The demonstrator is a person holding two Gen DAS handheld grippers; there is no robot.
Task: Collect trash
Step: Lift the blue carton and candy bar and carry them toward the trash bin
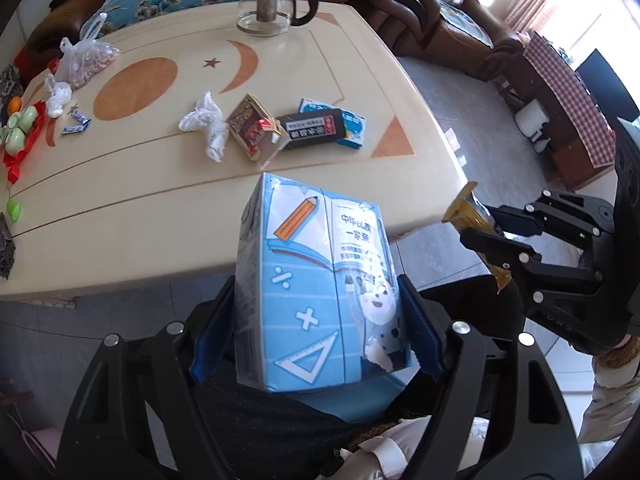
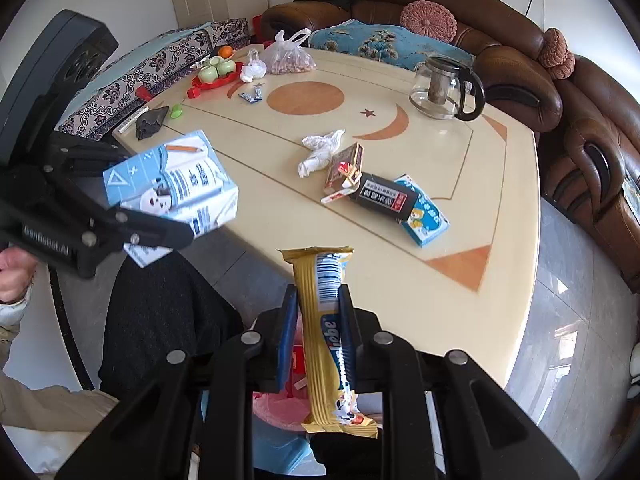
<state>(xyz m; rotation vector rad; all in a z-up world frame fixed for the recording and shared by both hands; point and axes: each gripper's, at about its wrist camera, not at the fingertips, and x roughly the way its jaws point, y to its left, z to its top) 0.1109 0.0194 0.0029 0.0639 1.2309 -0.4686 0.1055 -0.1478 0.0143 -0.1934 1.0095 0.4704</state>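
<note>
Milk carton (image 1: 320,280) clamped in down-tilted left tool (image 1: 320,332); wrapper (image 2: 326,332) in right tool (image 2: 316,332).

both wrist views look steeply down, sharing table (image 1: 120,208).

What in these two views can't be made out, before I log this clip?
- Bin: right wrist view shows only a pink patch below the right tongs; fingers and gold wrapper cover the rest.
- Blue carton: in the left wrist view, the left tongs hide its lower sides; full or empty is unknowable.
- Small blue wrappers: too small to read.
- Black box: print too small to read.
</note>
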